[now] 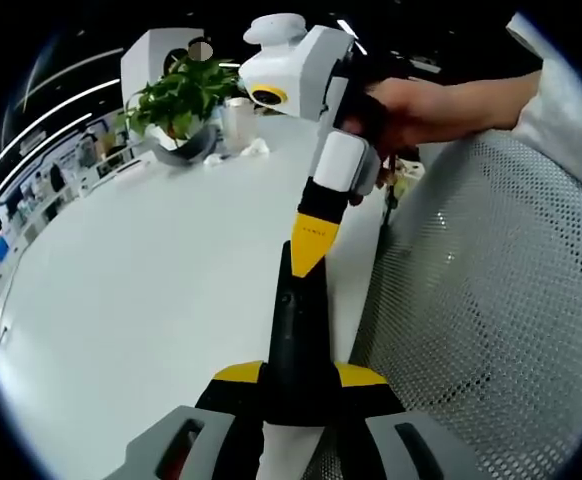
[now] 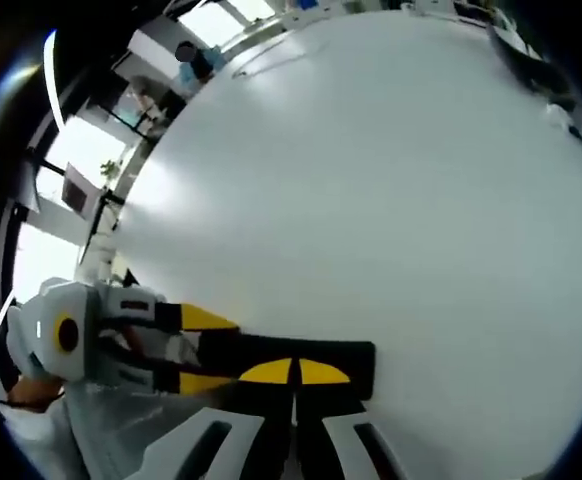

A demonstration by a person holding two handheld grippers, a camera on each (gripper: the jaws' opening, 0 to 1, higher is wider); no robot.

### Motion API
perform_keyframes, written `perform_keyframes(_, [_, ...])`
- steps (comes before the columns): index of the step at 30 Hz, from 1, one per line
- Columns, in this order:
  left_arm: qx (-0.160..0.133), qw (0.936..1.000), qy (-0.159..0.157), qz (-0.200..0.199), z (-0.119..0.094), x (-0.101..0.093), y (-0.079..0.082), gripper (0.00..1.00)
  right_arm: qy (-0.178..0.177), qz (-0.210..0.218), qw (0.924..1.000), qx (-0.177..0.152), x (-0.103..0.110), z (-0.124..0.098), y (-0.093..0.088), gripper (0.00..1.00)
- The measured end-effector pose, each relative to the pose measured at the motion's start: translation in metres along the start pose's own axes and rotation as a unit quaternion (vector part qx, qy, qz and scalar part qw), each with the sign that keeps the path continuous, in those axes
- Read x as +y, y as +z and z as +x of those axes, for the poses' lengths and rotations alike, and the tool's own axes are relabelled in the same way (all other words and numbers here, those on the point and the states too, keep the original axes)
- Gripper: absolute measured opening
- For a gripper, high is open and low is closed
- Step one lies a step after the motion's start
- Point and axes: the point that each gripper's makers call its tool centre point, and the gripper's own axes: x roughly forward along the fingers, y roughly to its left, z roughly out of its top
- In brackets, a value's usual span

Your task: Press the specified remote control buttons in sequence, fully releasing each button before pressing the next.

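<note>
Remote control (image 1: 293, 350) lies lengthwise between the left gripper (image 1: 299, 385) jaws, on the table (image 1: 141, 290) by its edge. Right gripper (image 1: 316, 235) tips touch the remote's far end. Potted plant (image 1: 179, 105) well ahead, left. Mesh chair back (image 1: 491, 300) just right of the remote.

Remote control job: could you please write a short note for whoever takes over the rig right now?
Left gripper: shut on the remote, holding it above the white table, beside a mesh chair.
Right gripper: fingers closed to one tip, pointing at the remote's far end; I cannot tell whether it touches.
Done: remote picked up, pressing tip lined up. The buttons are not readable, so the count of presses is unknown.
Left: confirm your place in the sequence, then press and fully release each button.
</note>
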Motion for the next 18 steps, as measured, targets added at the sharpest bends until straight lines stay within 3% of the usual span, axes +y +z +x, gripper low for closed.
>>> perform_keyframes(18, [-0.003,1.0,0.0,0.0,0.0019,0.002,0.0002,0.25,0.003,-0.002,1.0,-0.003,-0.0031,0.0015,0.0036,0.0])
